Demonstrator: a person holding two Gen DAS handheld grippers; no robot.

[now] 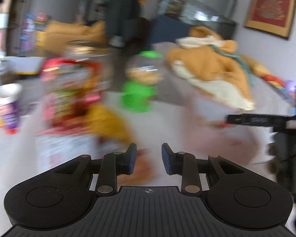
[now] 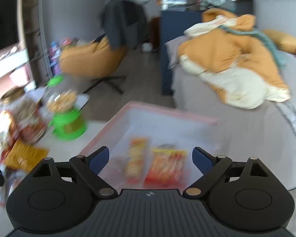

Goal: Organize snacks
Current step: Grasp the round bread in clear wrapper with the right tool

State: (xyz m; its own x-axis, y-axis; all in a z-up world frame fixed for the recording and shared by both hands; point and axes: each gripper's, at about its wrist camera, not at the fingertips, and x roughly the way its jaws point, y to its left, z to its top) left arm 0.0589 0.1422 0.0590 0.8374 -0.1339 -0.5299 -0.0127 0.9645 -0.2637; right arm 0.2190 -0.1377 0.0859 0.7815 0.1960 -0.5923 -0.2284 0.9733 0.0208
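Right tongs (image 2: 151, 161): spread wide, empty, above the pink-rimmed bin (image 2: 167, 114). Left tongs (image 1: 149, 159): narrowly parted, nothing between the pads. Two snack packets (image 2: 165, 165) lie flat in the bin; more snacks (image 1: 69, 90) stand on the tabletop (image 1: 163, 122) at 10 o'clock of the left tongs. Packets likely light, soft, slippery and crushable: pinch a sealed edge.
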